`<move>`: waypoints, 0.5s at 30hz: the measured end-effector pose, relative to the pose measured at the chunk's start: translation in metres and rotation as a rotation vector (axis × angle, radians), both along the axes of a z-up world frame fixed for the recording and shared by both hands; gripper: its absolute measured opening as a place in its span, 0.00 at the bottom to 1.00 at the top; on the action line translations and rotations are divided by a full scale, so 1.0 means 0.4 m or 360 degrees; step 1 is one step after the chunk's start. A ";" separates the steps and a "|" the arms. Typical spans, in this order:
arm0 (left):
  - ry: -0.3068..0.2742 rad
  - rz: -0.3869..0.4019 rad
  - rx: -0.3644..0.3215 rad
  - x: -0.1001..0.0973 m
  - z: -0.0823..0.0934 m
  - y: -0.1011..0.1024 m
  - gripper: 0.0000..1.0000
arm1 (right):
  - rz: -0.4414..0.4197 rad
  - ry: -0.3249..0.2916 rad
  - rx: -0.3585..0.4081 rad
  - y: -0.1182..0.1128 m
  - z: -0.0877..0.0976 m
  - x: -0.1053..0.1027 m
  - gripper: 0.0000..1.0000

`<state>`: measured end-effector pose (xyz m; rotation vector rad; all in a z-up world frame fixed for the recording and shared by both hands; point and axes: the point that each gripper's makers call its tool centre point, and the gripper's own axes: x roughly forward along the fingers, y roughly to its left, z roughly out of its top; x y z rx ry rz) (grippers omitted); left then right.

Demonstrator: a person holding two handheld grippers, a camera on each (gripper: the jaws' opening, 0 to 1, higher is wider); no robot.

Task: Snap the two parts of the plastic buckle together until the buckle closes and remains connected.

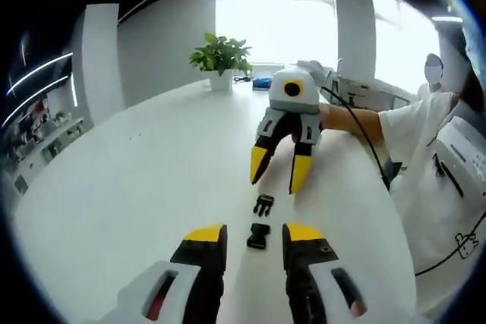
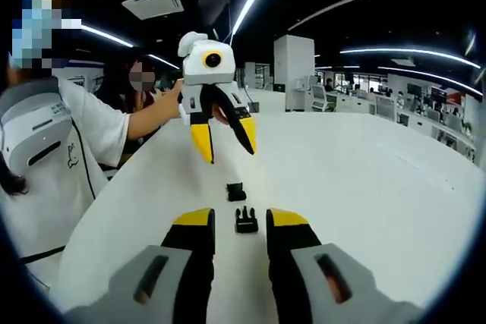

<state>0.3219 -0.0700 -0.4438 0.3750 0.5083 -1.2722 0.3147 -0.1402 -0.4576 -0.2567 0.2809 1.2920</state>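
Observation:
Two black buckle halves lie apart on the white table (image 1: 137, 180), a short gap between them. The socket half (image 1: 258, 235) lies just ahead of my left gripper (image 1: 254, 234), level with its open fingertips. Beyond it lies the pronged half (image 1: 263, 204), with my right gripper (image 1: 279, 176) hovering open above and behind it. In the right gripper view, the pronged half (image 2: 246, 220) sits between the tips of my right gripper (image 2: 241, 219), the socket half (image 2: 236, 191) lies farther on, and my left gripper (image 2: 225, 146) hangs open above it. Neither gripper holds anything.
A person in a white shirt (image 1: 433, 157) stands at the table's right edge in the left gripper view, an arm (image 1: 349, 119) reaching in. A potted plant (image 1: 220, 55) stands at the far end. Another person (image 2: 140, 81) stands behind in the right gripper view.

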 end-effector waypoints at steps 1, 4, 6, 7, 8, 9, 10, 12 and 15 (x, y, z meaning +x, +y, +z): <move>-0.0007 0.0003 -0.0004 0.002 0.000 0.000 0.28 | -0.0002 -0.0003 -0.0002 0.000 -0.001 0.000 0.26; -0.0012 0.0009 -0.0040 0.005 0.001 0.000 0.29 | -0.0017 0.0021 0.0014 0.004 -0.001 0.003 0.26; -0.0019 0.0009 -0.0045 0.008 -0.002 0.000 0.29 | -0.0027 0.0029 0.0020 0.007 0.000 0.004 0.26; -0.0021 0.0016 -0.0051 0.008 -0.005 0.000 0.29 | -0.0030 0.0031 0.0019 0.008 0.000 0.005 0.26; -0.0019 0.0019 -0.0058 0.010 -0.008 -0.001 0.29 | -0.0031 0.0032 0.0019 0.010 0.001 0.004 0.26; -0.0006 0.0018 -0.0071 0.009 -0.012 -0.002 0.29 | -0.0032 0.0032 0.0019 0.011 0.001 0.004 0.26; 0.0012 0.0017 -0.0070 0.008 -0.018 -0.003 0.28 | -0.0035 0.0035 0.0020 0.012 0.002 0.004 0.26; 0.0018 0.0011 -0.0057 0.003 -0.029 -0.002 0.28 | -0.0052 0.0047 0.0004 0.012 -0.002 0.007 0.25; 0.0031 0.0008 -0.0057 -0.002 -0.035 -0.004 0.28 | -0.0060 0.0042 -0.0015 0.011 -0.007 0.008 0.25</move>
